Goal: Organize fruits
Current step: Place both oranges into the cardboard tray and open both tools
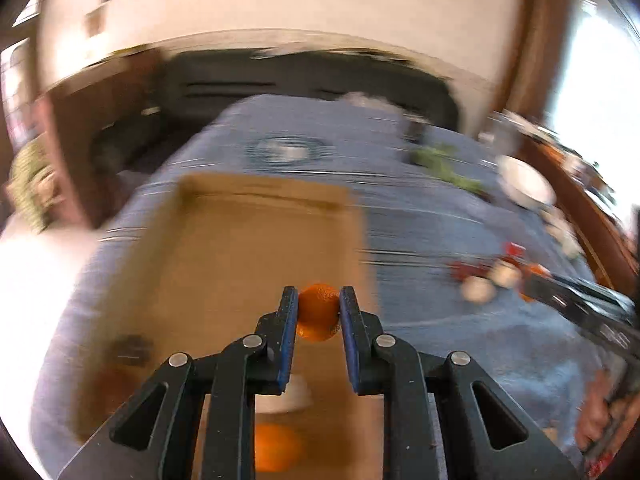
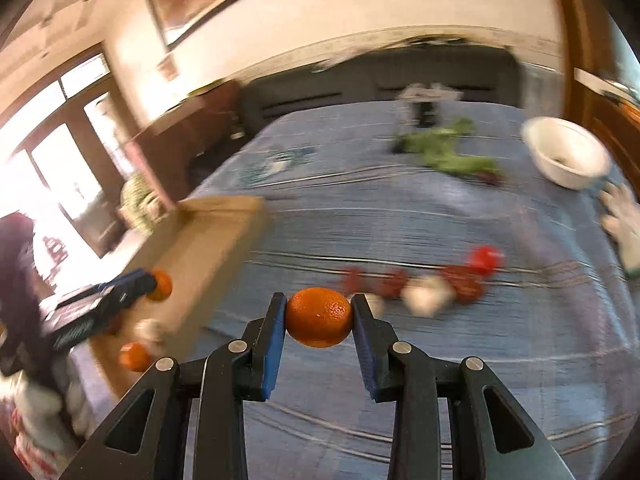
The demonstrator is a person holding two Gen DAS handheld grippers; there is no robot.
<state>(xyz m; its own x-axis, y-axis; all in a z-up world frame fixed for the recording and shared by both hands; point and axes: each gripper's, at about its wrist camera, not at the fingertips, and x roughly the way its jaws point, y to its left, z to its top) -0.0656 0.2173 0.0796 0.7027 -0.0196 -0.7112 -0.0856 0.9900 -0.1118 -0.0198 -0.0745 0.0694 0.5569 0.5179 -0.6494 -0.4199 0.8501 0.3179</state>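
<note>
My left gripper (image 1: 319,312) is shut on a small orange (image 1: 318,312) and holds it above an open cardboard box (image 1: 224,264). Another orange (image 1: 276,448) lies in the box below, beside a pale round thing (image 1: 292,396). My right gripper (image 2: 319,316) is shut on a larger orange (image 2: 319,317) above the blue cloth, right of the box (image 2: 208,248). The right wrist view also shows the left gripper (image 2: 132,286) with its orange (image 2: 162,285) over the box, and an orange (image 2: 135,356) inside it. Red fruits (image 2: 464,280) and pale round things (image 2: 426,294) lie on the cloth ahead.
The table carries a blue striped cloth (image 2: 440,360). A white bowl (image 2: 568,156) stands at the far right, leafy greens (image 2: 448,152) at the back, a white glove (image 2: 624,224) at the right edge. A dark sofa (image 2: 380,76) lies beyond. Both views are motion-blurred.
</note>
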